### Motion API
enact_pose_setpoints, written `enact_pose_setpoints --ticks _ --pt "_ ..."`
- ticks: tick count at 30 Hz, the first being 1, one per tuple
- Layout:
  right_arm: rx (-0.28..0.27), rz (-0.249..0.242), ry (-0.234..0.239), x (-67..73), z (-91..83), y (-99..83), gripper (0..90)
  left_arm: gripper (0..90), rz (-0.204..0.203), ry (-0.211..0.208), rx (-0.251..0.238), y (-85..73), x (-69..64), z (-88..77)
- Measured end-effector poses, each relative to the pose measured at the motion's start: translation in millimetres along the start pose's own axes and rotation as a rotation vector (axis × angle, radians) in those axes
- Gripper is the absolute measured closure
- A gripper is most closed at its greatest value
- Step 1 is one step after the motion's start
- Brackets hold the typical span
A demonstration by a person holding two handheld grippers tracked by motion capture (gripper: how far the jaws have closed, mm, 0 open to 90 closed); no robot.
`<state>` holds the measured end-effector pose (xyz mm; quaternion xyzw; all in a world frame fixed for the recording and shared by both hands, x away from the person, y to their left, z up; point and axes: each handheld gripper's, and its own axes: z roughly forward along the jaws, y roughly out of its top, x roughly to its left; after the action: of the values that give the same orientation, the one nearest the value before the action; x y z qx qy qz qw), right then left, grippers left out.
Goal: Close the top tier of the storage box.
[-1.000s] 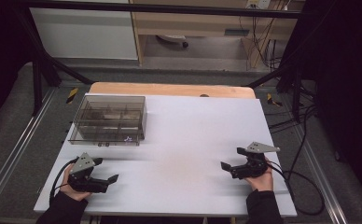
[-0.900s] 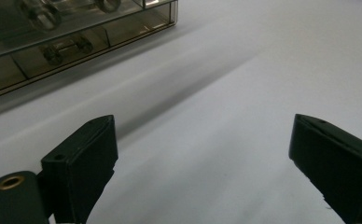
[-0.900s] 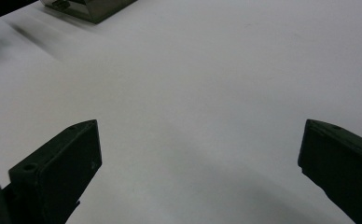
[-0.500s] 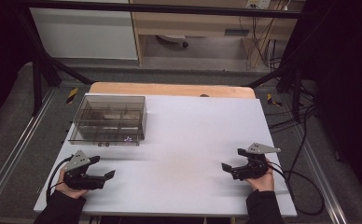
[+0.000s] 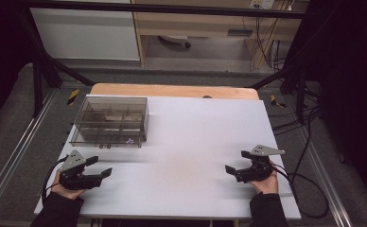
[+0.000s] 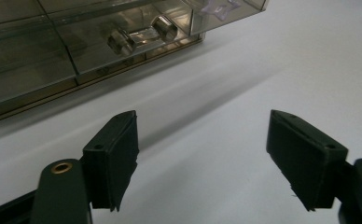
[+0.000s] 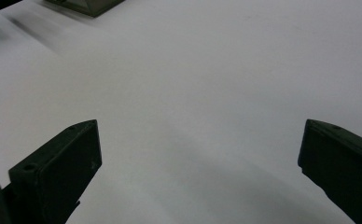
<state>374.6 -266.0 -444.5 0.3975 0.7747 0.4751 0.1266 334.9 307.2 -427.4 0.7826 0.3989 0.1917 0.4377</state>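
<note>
Meanwhile, the clear compartment box [image 5: 109, 121] is seen untouched at ten o'clock on the desk [image 5: 191, 142]. Jaws of the left tool [image 5: 100, 166], just narrowed, are held apart and empty; the right tool [image 5: 233, 166] is likewise kept apart. Everything remains undone.

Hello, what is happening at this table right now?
A person holds tongs in each hand over a white table. The left tongs have just been closing a little, with nothing between them, and point near a clear plastic box at the far left. The right tongs are open and hold nothing.
</note>
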Motion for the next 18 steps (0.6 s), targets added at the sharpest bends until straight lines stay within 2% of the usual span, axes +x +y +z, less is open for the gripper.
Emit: enact_pose_setpoints --ticks 18 --pt "0.005 0.003 -0.006 0.6 -0.8 -1.0 0.1 41.2 -0.012 0.039 -0.005 3.4 5.7 -9.2"
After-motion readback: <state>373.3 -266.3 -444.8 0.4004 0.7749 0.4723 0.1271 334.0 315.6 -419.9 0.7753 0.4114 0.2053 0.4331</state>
